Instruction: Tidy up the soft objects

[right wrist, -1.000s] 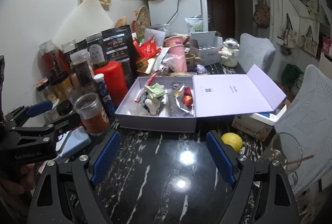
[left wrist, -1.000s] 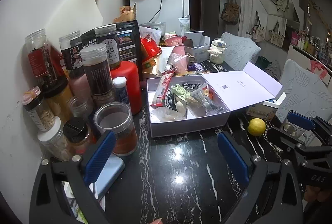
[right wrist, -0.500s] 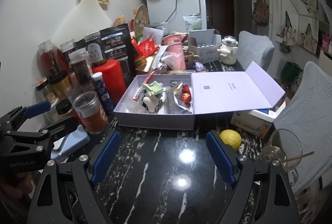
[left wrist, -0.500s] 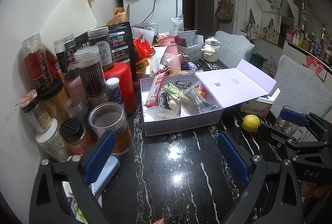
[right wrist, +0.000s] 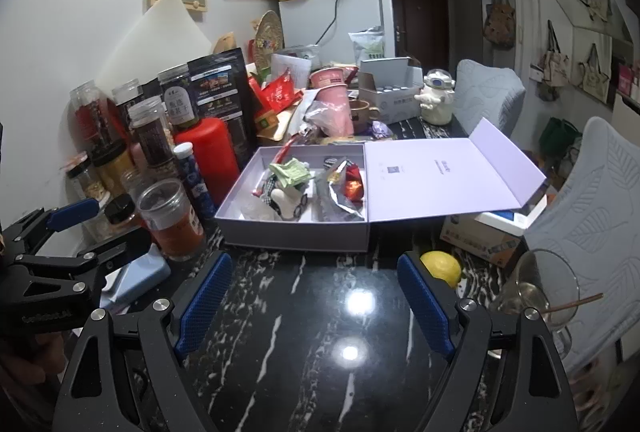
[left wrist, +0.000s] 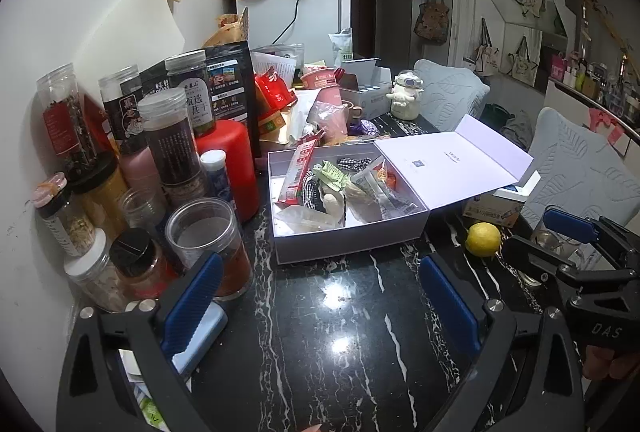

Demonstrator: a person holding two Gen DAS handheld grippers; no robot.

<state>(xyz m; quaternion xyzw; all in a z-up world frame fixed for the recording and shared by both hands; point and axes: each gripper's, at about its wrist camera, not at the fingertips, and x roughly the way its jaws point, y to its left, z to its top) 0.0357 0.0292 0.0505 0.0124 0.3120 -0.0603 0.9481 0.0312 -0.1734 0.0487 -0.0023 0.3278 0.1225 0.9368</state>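
An open lilac box (left wrist: 344,246) stands on the black marble table, lid (left wrist: 452,168) folded out to the right. Inside lie a checked soft toy (left wrist: 310,192), a green packet (left wrist: 330,174), a red packet (left wrist: 298,168) and silver snack bags (left wrist: 380,192). The box (right wrist: 296,234) also shows in the right wrist view with the toy (right wrist: 286,202) and bags (right wrist: 340,196). My left gripper (left wrist: 320,298) is open and empty, short of the box. My right gripper (right wrist: 314,296) is open and empty, also short of it.
Several jars (left wrist: 208,236) and a red canister (left wrist: 230,168) crowd the left side. A lemon (left wrist: 483,239) and a glass (right wrist: 540,288) sit on the right. A light blue flat object (right wrist: 140,278) lies front left. Chairs (right wrist: 596,208) stand right.
Both grippers have pulled back slightly from the box and risen a little; both stay open and empty. Nothing on the table has moved.
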